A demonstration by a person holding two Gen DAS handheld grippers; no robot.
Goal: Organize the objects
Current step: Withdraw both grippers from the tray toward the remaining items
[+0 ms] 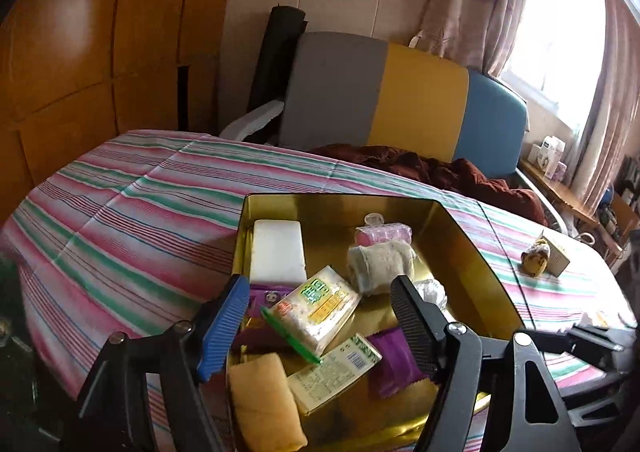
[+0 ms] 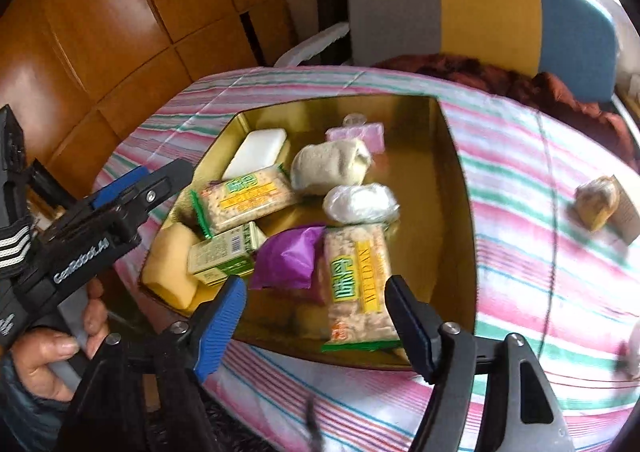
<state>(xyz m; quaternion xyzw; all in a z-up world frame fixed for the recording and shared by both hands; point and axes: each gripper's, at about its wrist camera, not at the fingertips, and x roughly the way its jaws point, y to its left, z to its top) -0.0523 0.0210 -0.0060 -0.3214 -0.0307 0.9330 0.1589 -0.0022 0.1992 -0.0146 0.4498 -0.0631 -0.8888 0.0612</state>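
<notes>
Left gripper [image 1: 320, 304]: jaws apart, gripping nothing, above the gold tin [image 1: 460, 228].
Right gripper [image 2: 316, 304]: released, empty, over a cracker pack [image 2: 356, 284].
Snacks: inside the tin on the striped cloth [image 1: 120, 220].

both grippers tilt down, jaws apart, nothing btwn pads. left gripper [image 1: 320, 316] sits left of right gripper [image 2: 316, 316]. person's hand [image 2: 60, 348] grips left handle.

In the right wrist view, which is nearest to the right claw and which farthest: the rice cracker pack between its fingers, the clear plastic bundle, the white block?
1. Rice cracker pack: nearest the right claw, between its open fingers, at the gold tin's near side.
2. Clear plastic bundle: mid-tin.
3. White block: farthest, far-left corner.
</notes>
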